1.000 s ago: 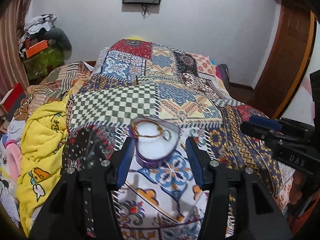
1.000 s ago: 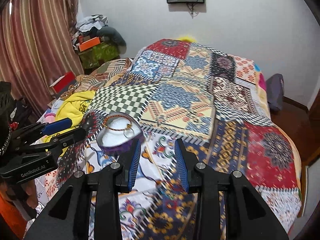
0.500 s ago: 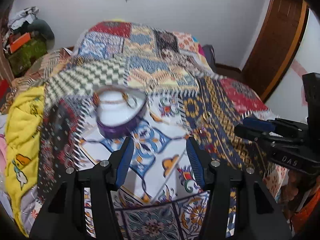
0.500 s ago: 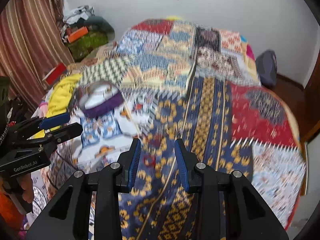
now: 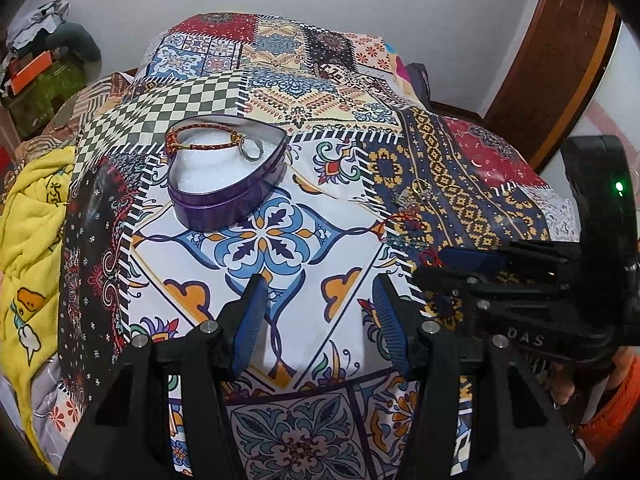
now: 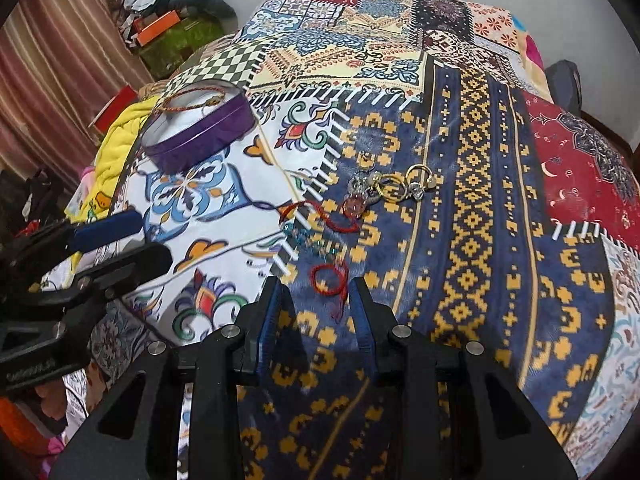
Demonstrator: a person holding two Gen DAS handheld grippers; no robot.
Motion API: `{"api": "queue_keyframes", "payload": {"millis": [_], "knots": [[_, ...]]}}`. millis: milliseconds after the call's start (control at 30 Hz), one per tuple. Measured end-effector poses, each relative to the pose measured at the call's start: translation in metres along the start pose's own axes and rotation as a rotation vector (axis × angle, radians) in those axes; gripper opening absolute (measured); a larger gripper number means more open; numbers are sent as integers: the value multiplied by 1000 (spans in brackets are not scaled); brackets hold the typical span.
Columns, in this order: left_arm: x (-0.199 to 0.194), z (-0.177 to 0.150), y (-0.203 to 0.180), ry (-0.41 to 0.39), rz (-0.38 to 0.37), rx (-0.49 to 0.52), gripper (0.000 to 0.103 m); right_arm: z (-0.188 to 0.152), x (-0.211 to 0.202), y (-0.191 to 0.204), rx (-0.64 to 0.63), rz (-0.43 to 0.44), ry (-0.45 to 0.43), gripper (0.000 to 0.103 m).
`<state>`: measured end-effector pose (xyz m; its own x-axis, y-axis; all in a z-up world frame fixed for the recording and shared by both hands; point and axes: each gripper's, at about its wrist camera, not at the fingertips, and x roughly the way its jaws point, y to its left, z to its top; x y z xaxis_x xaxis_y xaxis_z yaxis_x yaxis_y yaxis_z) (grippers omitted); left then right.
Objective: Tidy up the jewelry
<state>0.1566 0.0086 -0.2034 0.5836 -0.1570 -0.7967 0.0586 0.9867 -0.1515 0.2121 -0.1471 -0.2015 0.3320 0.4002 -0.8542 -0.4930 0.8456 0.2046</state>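
A purple heart-shaped tin (image 5: 224, 200) with a white lining sits on the patchwork bedspread (image 5: 280, 240). In it lie a braided red-and-gold bracelet (image 5: 208, 136) and a silver ring (image 5: 252, 148). My left gripper (image 5: 316, 308) hovers open and empty, short of the tin. Loose jewelry lies to the tin's right: gold rings (image 6: 404, 184), a red cord (image 6: 328, 216), turquoise beads (image 6: 308, 240) and a small red thread loop (image 6: 330, 278). My right gripper (image 6: 316, 286) is low over the bed and open. The red loop lies just beyond its fingertips, untouched. The tin (image 6: 200, 136) shows at upper left.
A yellow blanket (image 5: 32, 208) hangs off the bed's left side. Boxes and clothes (image 5: 40, 68) pile up by a striped curtain (image 6: 48, 60). A wooden door (image 5: 552, 60) stands at the right, and a dark bag (image 6: 564, 80) sits past the bed's far right corner.
Both grippers have sunk toward the bed and tipped further down. The right one swung from the tin to the loose jewelry. Neither has changed its opening.
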Motion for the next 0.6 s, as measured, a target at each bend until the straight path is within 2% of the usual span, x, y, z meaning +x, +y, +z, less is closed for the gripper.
{"api": "queue_keyframes", "payload": {"millis": [167, 267, 367, 600], "knots": [[2, -1, 4, 2, 5, -10, 53, 9, 4, 2, -9, 10, 3, 31], [3, -1, 6, 2, 1, -21, 53, 11, 11, 4, -20, -6, 10, 24], [2, -1, 7, -1, -3, -30, 53, 13, 13, 3, -17, -11, 7, 7], [3, -1, 4, 10, -11, -18, 53, 13, 0, -5, 28, 26, -38, 3]]}}
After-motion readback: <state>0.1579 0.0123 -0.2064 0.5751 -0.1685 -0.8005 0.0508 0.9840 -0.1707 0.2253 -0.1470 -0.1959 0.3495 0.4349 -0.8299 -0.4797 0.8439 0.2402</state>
